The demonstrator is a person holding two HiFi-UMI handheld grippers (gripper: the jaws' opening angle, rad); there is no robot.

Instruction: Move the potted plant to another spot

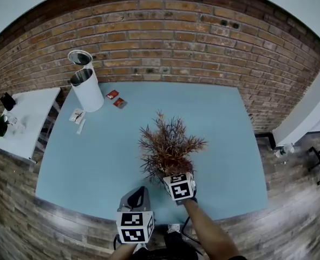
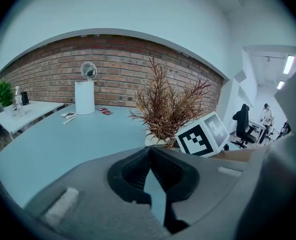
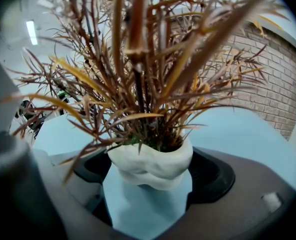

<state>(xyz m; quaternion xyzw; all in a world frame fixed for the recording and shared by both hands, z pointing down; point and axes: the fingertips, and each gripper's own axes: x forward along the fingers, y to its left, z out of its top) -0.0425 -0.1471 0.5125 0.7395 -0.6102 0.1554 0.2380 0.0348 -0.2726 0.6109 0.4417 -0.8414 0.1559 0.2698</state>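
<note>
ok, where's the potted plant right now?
In the head view the potted plant sits near the blue table's front edge, slightly right of centre, its white pot between the right tool's jaws.

The left claw (image 2: 149,153) sits low, its jaws pressed together on nothing. The right claw (image 3: 149,181), forearm (image 1: 206,229) extended, grips the potted plant (image 3: 153,159) by its pot.

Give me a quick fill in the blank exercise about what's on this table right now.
The right gripper holds the potted plant by its ___ pot.
The left gripper holds ___.
The table is ___.
Behind it stands a ___ wall.
Missing words: white; nothing; blue; brick.
</note>
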